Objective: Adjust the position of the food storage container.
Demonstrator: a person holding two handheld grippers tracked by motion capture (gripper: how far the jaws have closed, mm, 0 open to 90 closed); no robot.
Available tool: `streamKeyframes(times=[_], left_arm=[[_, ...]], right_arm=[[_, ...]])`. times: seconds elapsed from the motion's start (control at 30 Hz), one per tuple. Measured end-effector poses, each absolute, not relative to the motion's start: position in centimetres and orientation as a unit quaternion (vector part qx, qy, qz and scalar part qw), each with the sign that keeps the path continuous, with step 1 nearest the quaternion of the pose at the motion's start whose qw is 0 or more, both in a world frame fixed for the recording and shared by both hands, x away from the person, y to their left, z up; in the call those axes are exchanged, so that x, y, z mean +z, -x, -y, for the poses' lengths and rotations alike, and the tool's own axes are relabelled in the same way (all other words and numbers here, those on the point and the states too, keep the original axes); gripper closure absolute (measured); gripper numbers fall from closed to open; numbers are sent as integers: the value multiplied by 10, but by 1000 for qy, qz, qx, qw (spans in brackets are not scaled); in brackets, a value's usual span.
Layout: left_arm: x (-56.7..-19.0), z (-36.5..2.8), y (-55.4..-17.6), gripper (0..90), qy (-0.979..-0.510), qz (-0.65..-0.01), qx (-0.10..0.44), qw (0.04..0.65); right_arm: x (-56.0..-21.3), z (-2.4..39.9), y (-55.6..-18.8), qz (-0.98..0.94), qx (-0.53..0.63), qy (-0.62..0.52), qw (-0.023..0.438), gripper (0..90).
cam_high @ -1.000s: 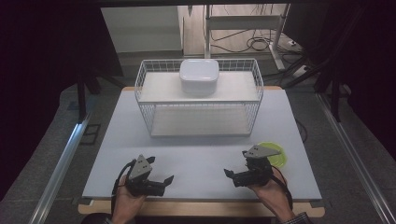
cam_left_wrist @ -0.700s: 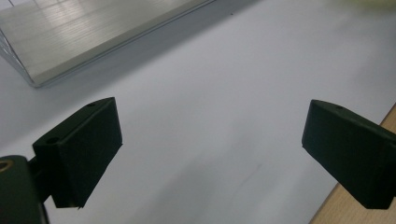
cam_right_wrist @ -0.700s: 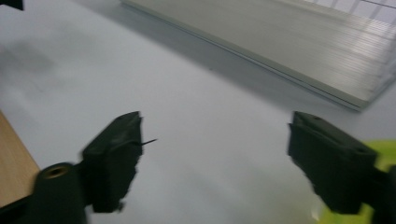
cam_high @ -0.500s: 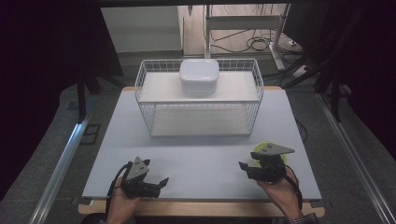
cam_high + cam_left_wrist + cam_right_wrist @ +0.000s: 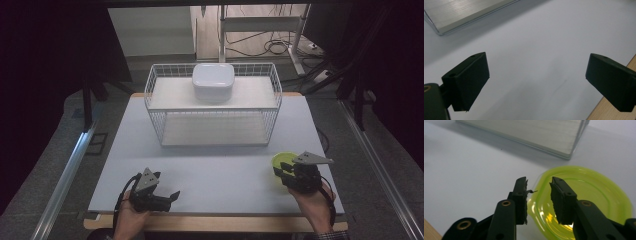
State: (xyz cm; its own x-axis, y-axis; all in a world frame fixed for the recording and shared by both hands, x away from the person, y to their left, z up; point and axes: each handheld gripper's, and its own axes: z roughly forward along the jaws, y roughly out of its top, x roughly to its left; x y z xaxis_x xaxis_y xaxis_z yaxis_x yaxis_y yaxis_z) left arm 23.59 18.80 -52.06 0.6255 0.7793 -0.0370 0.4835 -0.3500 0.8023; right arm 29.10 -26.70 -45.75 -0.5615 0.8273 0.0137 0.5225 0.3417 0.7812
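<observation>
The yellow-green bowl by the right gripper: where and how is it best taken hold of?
By its rim. The yellow-green bowl sits upright and open-topped on the table, shallow and wide, so a pinch across the thin wall probably suits better than spanning it. Come from the person's side, one jaw inside, one outside. The right gripper stands so already, its jaws having just been closing astride the near rim.

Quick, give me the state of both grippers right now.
Left gripper: jaws wide open, nothing between them.
Right gripper: jaws just been closing, astride the rim of the translucent yellow-green plastic bowl, not visibly clamped.
</observation>
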Motion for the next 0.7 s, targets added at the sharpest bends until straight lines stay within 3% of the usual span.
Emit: streamKeyframes(times=[0.33,0.7], left_arm=[[-522,-188,-237,48,-802,-397,175,411],[-523,-187,-238,51,-804,-397,166,410]], right_arm=[[-455,299,-294,-774,379,-456,221,881],[-455,328,-298,-745,371,-499,240,890]])
